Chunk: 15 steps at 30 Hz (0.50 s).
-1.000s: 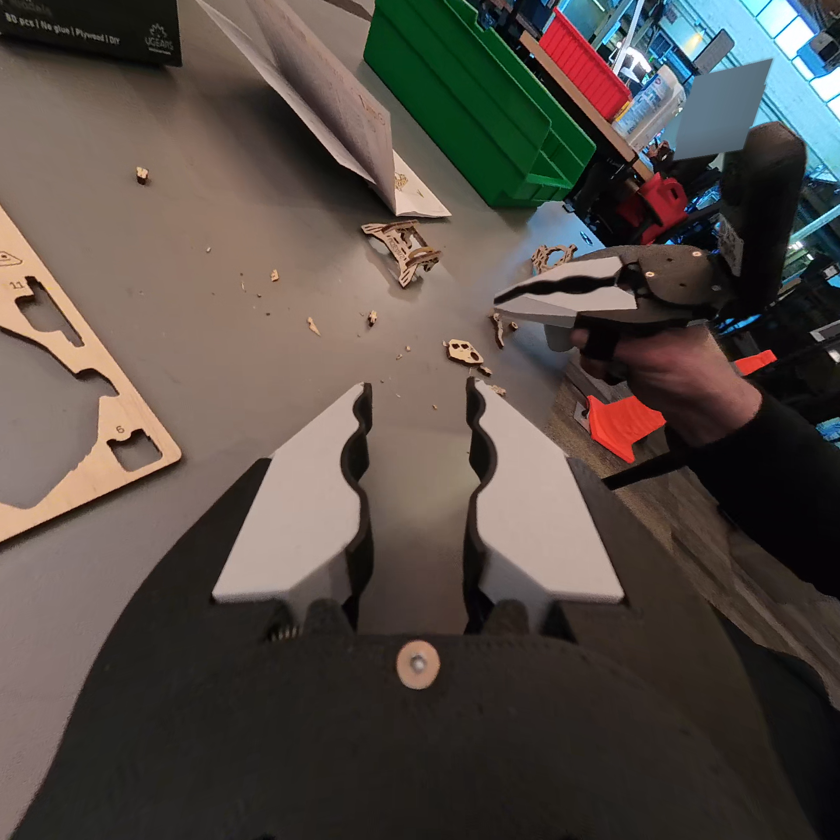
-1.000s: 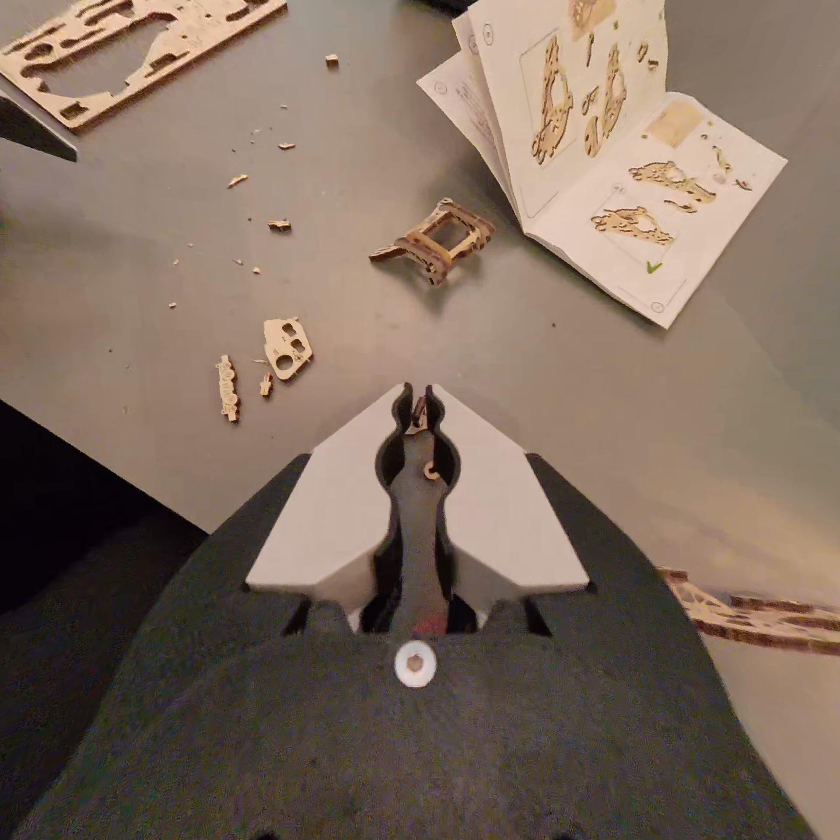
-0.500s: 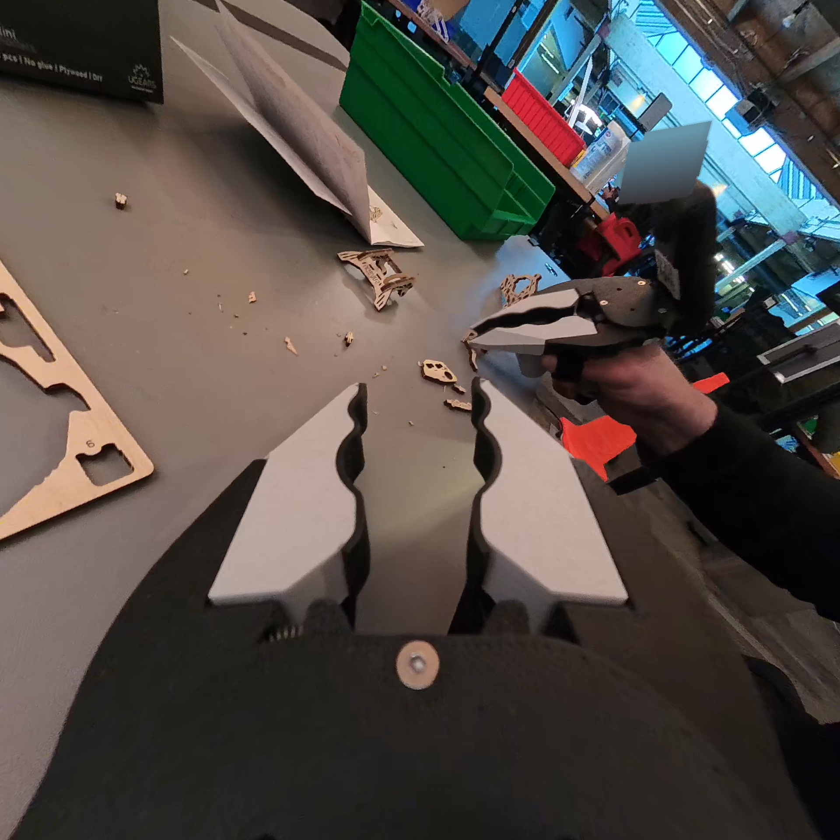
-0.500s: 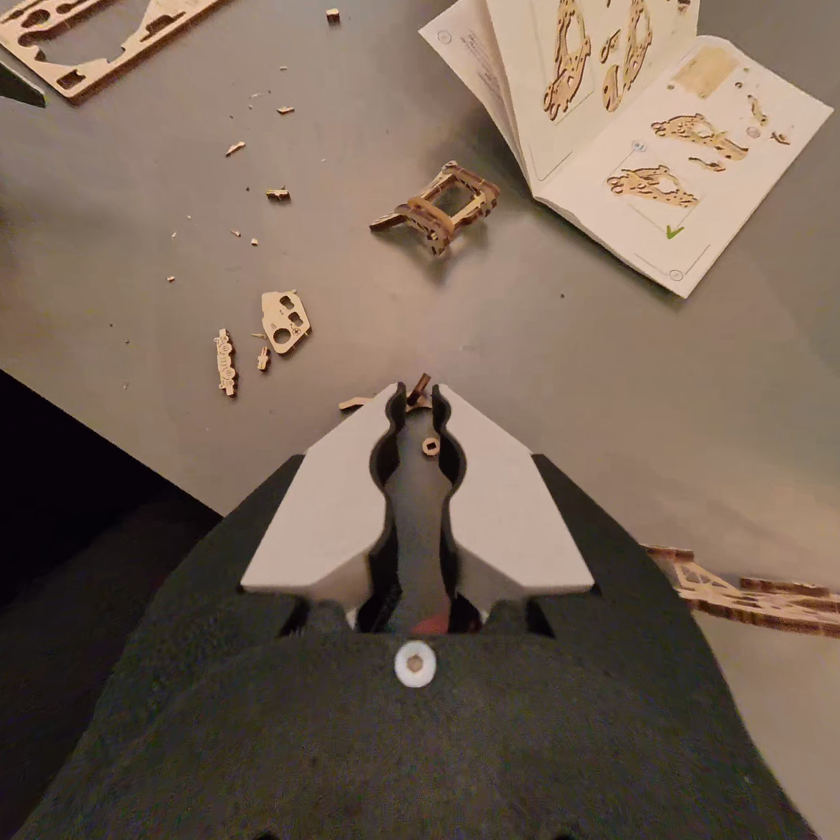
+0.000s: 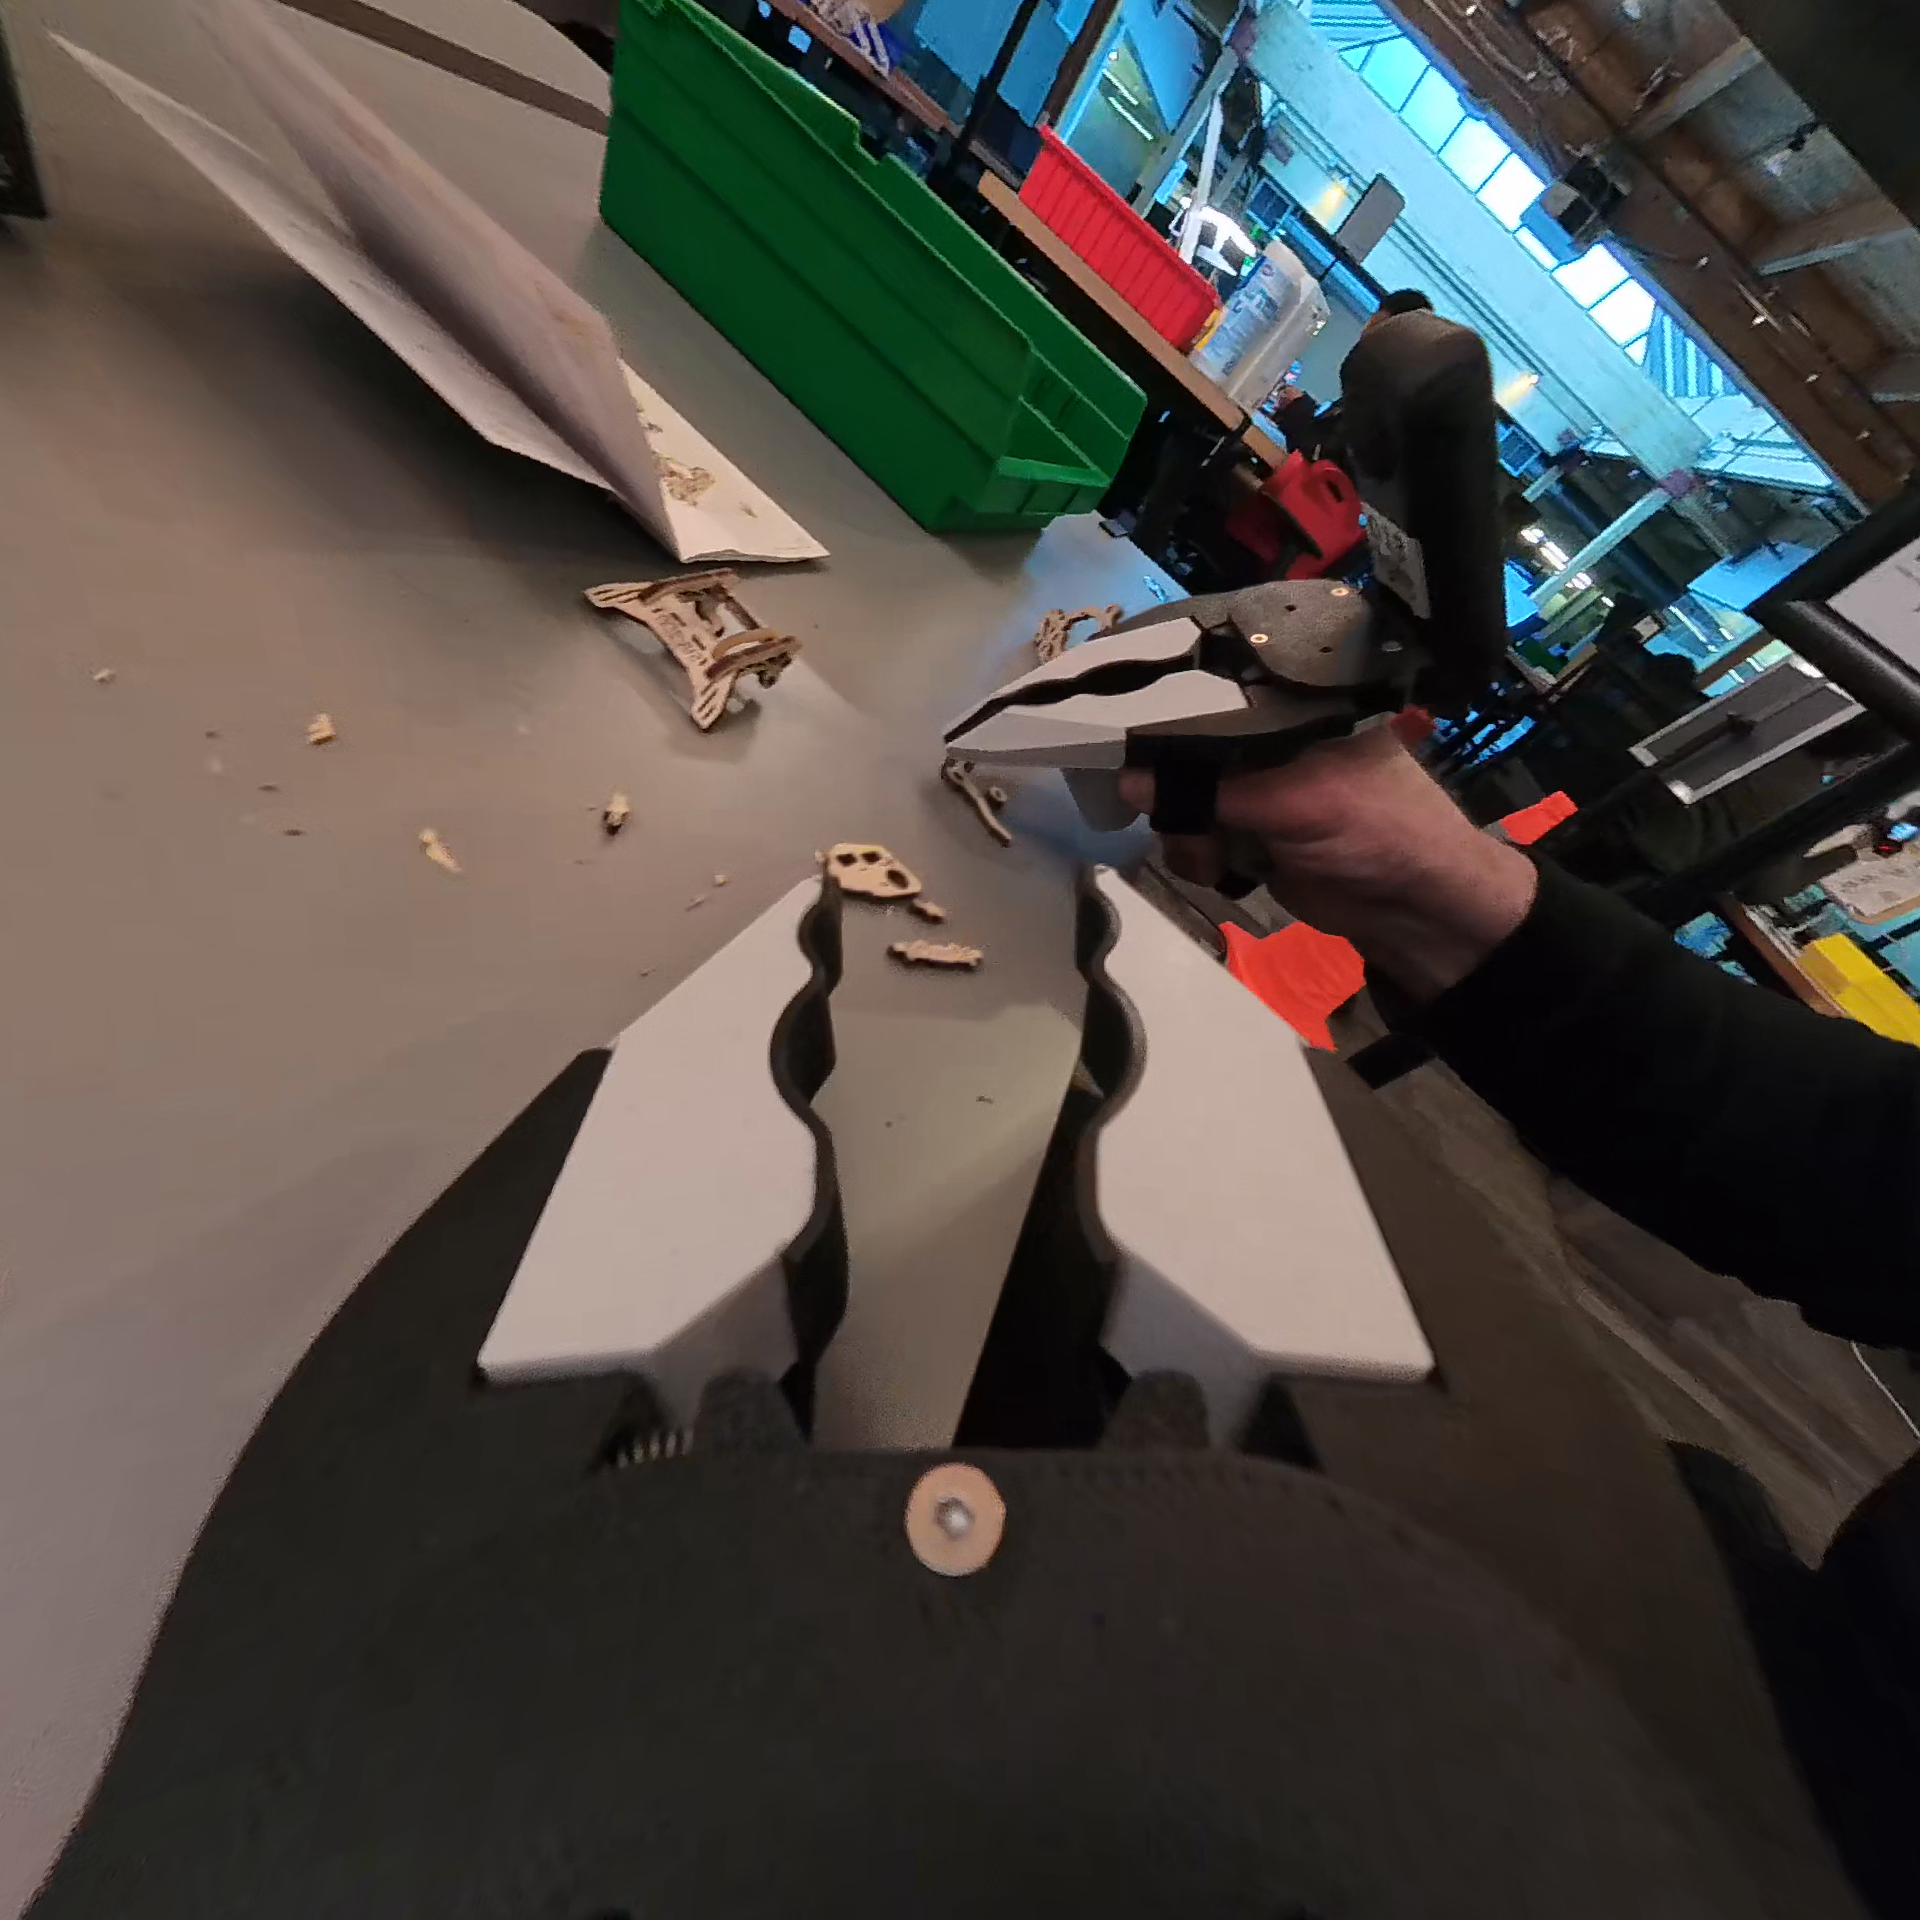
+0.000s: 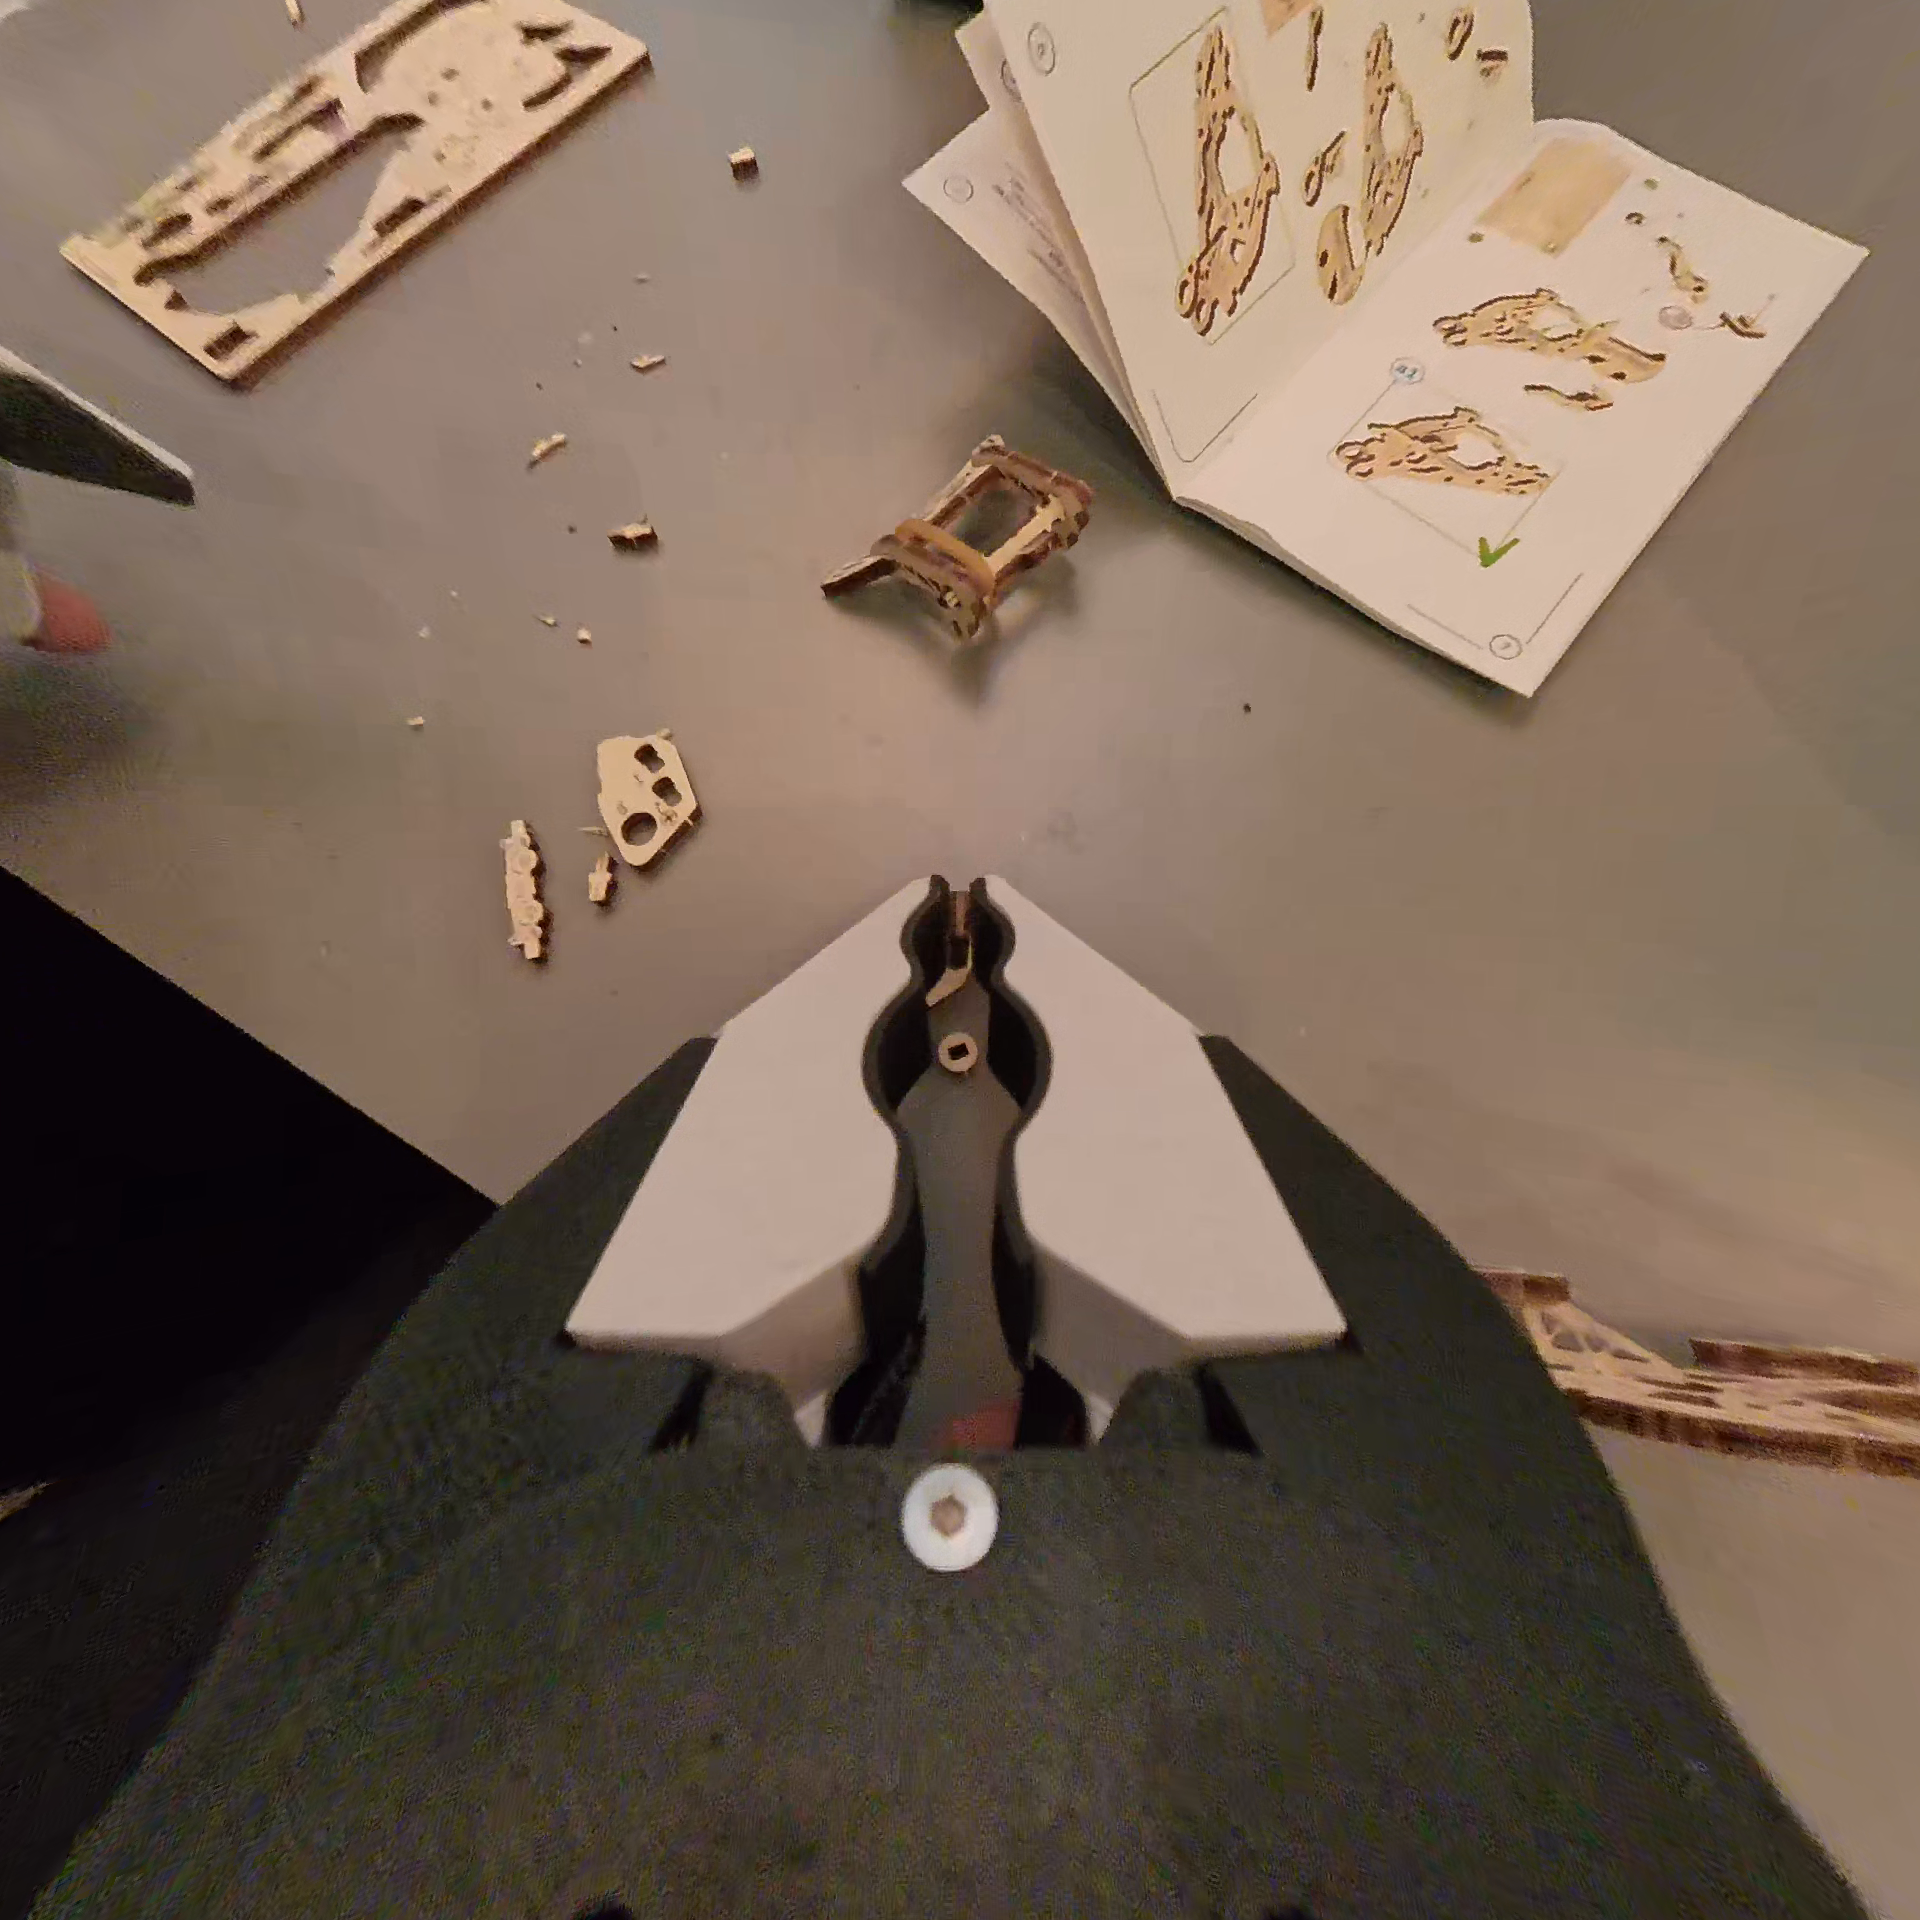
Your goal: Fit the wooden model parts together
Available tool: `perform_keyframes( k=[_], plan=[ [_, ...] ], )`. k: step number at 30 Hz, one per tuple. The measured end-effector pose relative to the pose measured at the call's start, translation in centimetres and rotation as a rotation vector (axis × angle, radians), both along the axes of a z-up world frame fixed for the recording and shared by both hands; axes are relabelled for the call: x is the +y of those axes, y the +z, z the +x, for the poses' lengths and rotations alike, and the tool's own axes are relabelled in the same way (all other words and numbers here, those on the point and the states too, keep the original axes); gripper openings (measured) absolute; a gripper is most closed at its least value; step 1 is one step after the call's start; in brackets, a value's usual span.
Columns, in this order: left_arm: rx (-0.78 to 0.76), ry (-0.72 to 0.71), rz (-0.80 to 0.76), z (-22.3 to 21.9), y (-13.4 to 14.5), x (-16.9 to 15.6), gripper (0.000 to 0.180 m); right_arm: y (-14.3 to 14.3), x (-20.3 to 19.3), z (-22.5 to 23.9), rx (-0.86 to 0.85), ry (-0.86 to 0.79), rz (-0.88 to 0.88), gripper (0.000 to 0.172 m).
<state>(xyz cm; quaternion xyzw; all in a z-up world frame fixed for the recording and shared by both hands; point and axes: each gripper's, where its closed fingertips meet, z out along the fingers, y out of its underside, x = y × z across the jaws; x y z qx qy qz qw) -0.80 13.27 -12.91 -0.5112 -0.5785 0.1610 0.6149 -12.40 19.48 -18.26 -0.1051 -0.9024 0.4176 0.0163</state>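
Plywood sliver (image 6: 954, 951), thin and pale, sits pinched edge-on between the nearly closed tips of the right gripper (image 6: 956, 894), lifted above the grey table (image 6: 1299, 883). A tiny square-holed washer (image 6: 957, 1051) shows lower in the jaw hollow; whether it is held I cannot tell. The left gripper (image 5: 956, 894) gapes wide with nothing in it, over 2 loose flat parts (image 5: 873, 871). The half-built frame (image 6: 961, 540) lies near the instruction booklet (image 6: 1455, 343). Judged step: carrying a picked part; next, the empty claw should steady the frame for mating.
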Motion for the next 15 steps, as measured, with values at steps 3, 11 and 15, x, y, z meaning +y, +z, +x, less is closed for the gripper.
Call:
perform_keyframes(
  k=[3, 11, 15],
  plan=[
    [0.008, -0.033, -0.003, -0.6, 0.1, 1.6, 0.043, 1.0, 0.0, 0.3, -0.089, -0.014, -0.102, 0.001],
    [0.000, -0.082, -0.052, -2.0, 0.1, 4.4, 0.043, 1.4, 0.4, -0.2, -0.143, -0.026, -0.153, 0.000],
    [-0.014, -0.078, -0.090, -2.5, -0.6, 4.6, 0.042, 0.7, -0.1, 0.0, -0.121, -0.002, -0.126, 0.000]
  ],
)
